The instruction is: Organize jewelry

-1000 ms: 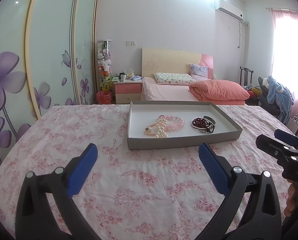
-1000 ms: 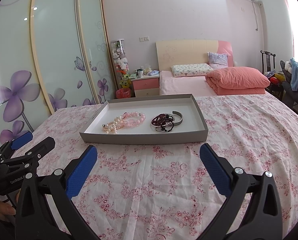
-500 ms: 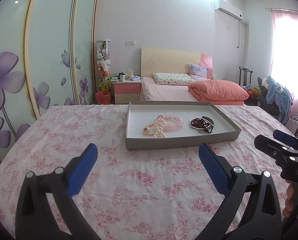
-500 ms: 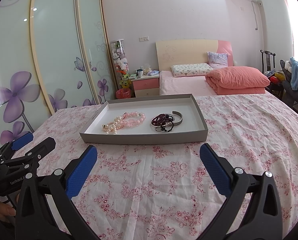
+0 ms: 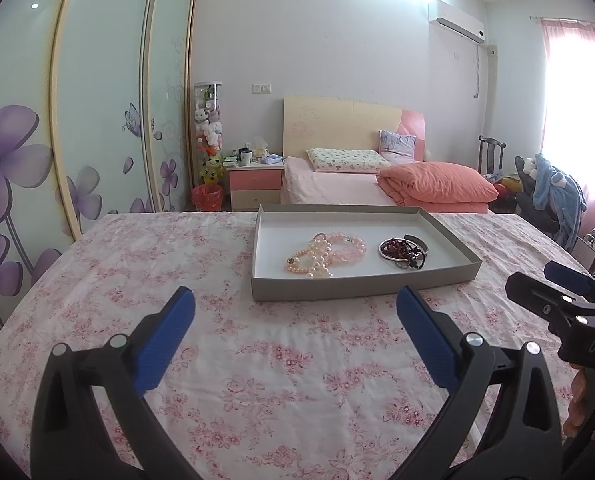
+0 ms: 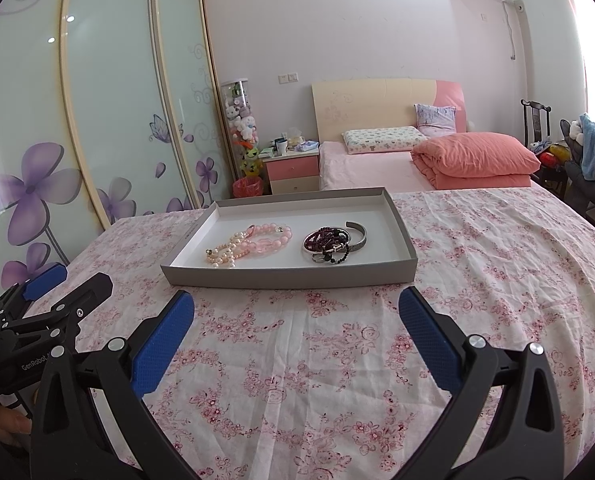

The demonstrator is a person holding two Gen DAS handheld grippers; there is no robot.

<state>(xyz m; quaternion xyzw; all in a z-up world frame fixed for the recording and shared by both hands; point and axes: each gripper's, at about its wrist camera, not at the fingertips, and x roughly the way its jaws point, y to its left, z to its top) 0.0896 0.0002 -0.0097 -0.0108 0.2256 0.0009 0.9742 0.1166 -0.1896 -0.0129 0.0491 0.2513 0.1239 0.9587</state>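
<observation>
A shallow grey tray (image 5: 361,286) (image 6: 281,278) with a white inside lies on the pink floral cloth. In it are a pearl and pink bead bracelet pile (image 5: 323,254) (image 6: 249,244) on the left and a dark red bead bracelet with a silver bangle (image 5: 403,250) (image 6: 333,242) on the right. My left gripper (image 5: 295,340) is open and empty, short of the tray's near wall; it also shows in the right wrist view (image 6: 57,292). My right gripper (image 6: 297,340) is open and empty, also short of the tray; it shows in the left wrist view (image 5: 553,286).
The floral cloth (image 6: 497,280) covers a wide flat surface around the tray. Behind it stand a bed with a folded orange quilt (image 5: 437,184), a pink nightstand (image 5: 253,184), sliding wardrobe doors (image 6: 97,120) on the left and a chair with clothes (image 5: 549,196) on the right.
The left wrist view has shifted slightly; the tray now sits a little lower and further left in it. The right gripper and the jewelry have not moved.
</observation>
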